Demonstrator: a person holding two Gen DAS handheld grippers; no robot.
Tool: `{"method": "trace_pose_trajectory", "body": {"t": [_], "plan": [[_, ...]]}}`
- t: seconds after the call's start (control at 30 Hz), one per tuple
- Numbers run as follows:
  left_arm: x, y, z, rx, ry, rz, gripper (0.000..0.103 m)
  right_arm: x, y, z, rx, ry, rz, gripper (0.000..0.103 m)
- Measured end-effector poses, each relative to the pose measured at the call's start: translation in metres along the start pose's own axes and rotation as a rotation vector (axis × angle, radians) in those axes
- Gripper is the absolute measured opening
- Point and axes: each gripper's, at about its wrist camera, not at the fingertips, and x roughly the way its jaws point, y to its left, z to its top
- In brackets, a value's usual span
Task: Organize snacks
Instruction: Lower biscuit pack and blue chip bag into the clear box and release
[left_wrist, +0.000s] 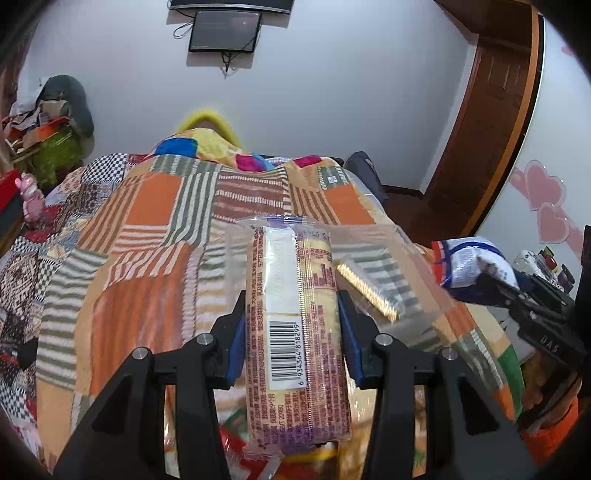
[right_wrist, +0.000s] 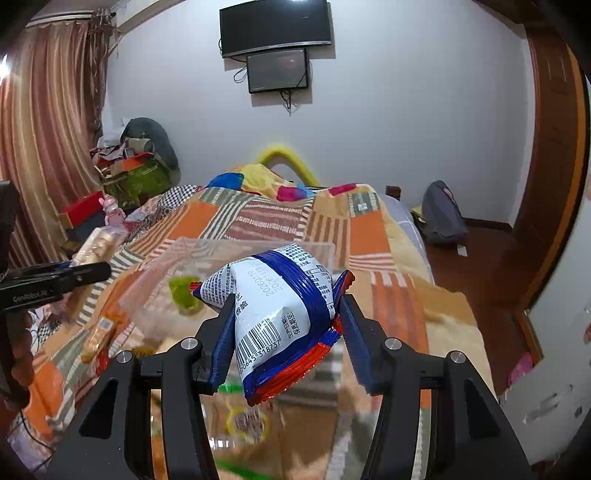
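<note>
My left gripper (left_wrist: 291, 299) is shut on a long tan biscuit pack (left_wrist: 295, 332) with a barcode label, held lengthwise between the blue pads above the quilt. My right gripper (right_wrist: 288, 301) is shut on a white, blue and red snack bag (right_wrist: 273, 310), puffed and tilted. Beyond it on the bed stands a clear plastic box (right_wrist: 221, 258) with a green item (right_wrist: 183, 291) inside. In the left wrist view the right gripper (left_wrist: 491, 280) and its snack bag (left_wrist: 469, 262) show at the right, and a clear box (left_wrist: 391, 266) lies just right of the biscuit pack. The left gripper (right_wrist: 88, 275) with its biscuit pack (right_wrist: 98, 245) shows at the left of the right wrist view.
A patchwork orange-striped quilt (left_wrist: 147, 240) covers the bed. More snack packets (right_wrist: 99, 332) lie on it near the clear box and blurred below both grippers. Cluttered boxes and bags (right_wrist: 136, 166) stand at the far left, a grey backpack (right_wrist: 439, 214) on the floor at right.
</note>
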Motion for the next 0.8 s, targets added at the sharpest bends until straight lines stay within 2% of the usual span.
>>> {"method": "trace_pose_trajectory", "body": {"t": [0.23,0.6,0.7,0.8], "plan": [[0.046,-0.013,0.018,0.001,0.027,-0.020,0.044,0.034,0.006,0.008,-0.019,0.041,0.034,0.050],[0.106,-0.022,0.022,0.003,0.133,-0.017,0.044,0.068,0.012,0.005,-0.075,0.133,0.048,0.051],[0.114,-0.024,0.018,0.019,0.151,0.000,0.044,0.071,0.009,0.003,-0.068,0.151,0.051,0.055],[0.116,-0.025,0.015,0.019,0.161,-0.002,0.044,0.072,0.007,0.001,-0.064,0.163,0.043,0.064]]}}
